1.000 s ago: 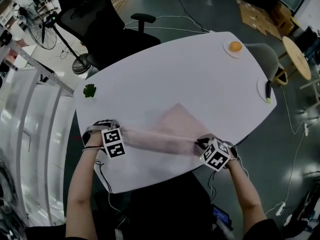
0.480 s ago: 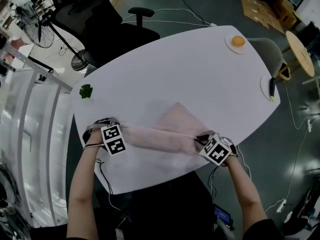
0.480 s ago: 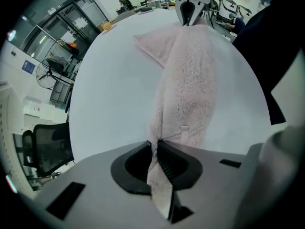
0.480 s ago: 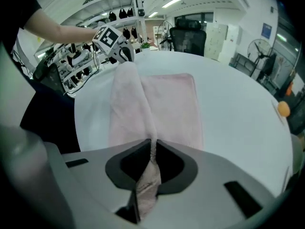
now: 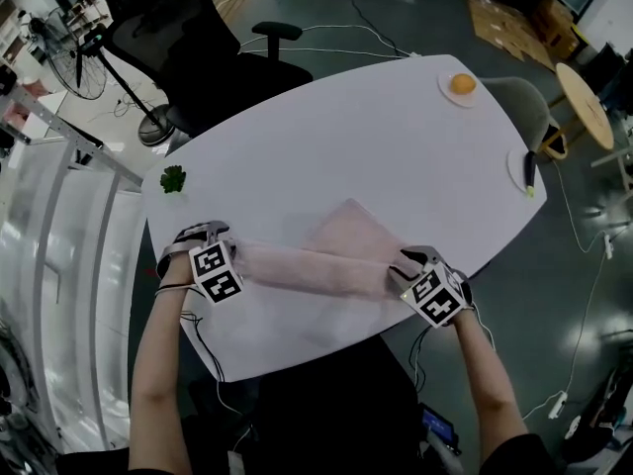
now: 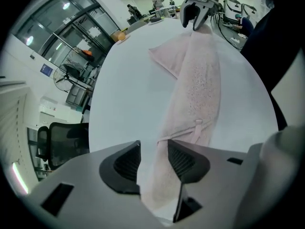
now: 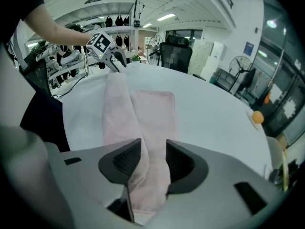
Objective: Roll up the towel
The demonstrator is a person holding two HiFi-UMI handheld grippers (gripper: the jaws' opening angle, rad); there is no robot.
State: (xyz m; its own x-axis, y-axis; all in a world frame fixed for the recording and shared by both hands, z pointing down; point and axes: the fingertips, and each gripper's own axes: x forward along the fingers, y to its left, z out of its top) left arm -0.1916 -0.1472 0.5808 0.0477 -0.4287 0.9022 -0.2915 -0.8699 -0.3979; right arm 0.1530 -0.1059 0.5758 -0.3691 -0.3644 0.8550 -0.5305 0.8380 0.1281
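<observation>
I have the pink towel lying as a loose roll along the near edge of the white table, its far flap flat. My left gripper sits at one end and my right gripper at the other. Both sets of jaws have just been opening (cloth between each pair, no longer pinched).

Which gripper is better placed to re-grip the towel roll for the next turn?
Right, narrowly. Both pairs of jaws have just been opening around the towel; it fills the right gripper gap, but sits off-centre in the left gripper.
</observation>
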